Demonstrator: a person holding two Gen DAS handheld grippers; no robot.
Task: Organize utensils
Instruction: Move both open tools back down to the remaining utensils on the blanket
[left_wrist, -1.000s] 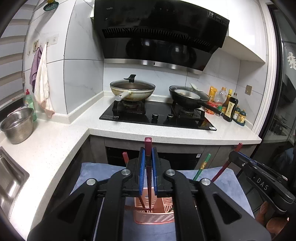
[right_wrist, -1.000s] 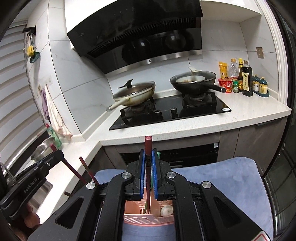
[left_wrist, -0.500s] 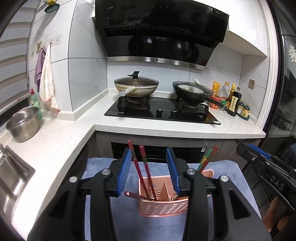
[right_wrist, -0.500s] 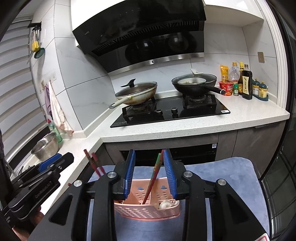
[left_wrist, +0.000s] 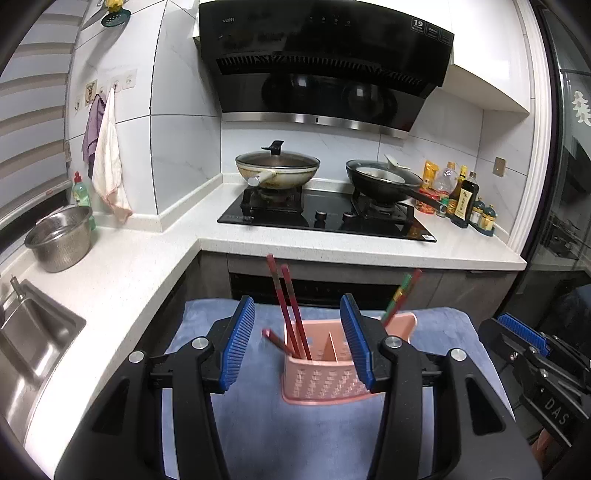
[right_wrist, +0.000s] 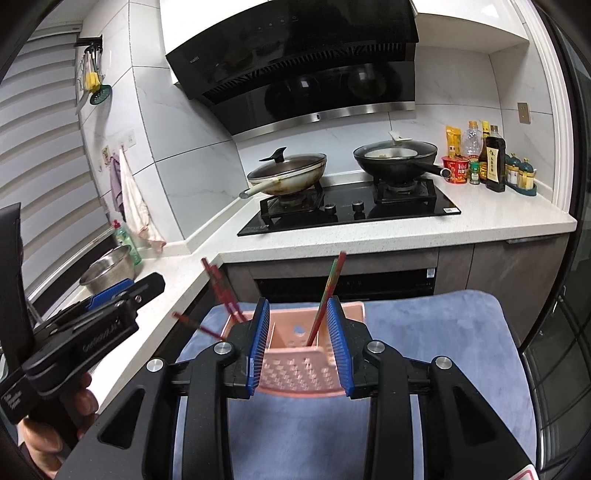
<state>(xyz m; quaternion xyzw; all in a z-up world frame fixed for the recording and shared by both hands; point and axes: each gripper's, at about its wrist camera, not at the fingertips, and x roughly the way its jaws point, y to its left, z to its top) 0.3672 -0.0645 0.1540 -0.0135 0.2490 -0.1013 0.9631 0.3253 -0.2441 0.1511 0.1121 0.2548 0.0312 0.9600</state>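
Chopsticks were in the caddy, both tongs empty! The left tongs (left_wrist: 297, 347) stood spread wide, blue pads apart, nothing between them, hovering just short of the pink utensil caddy (left_wrist: 325, 376). Two dark red chopsticks (left_wrist: 286, 306) leaned in its left compartment, and a third red stick (left_wrist: 275, 339) poked out low past the left wall; whether that one sat inside or lay against the basket could not be told. Over on the far right end, a red-and-green pair (left_wrist: 400, 295) stood tilted.

The right tongs (right_wrist: 298, 345) were open too, gaping around the near wall of the caddy (right_wrist: 295, 363), with the red-and-green chopsticks (right_wrist: 327, 299) rising between the pads but untouched. The caddy sat on a blue towel (right_wrist: 424, 332) over a stool-like seat in front of the stove counter.

Judgement call: this was the release step, sticks dropped in and both hands free. No loose utensil showed on the towel. Next move, if any, would call for nudging that low stray stick upright into its compartment, gripping high on the shaft so the light basket did not tip.
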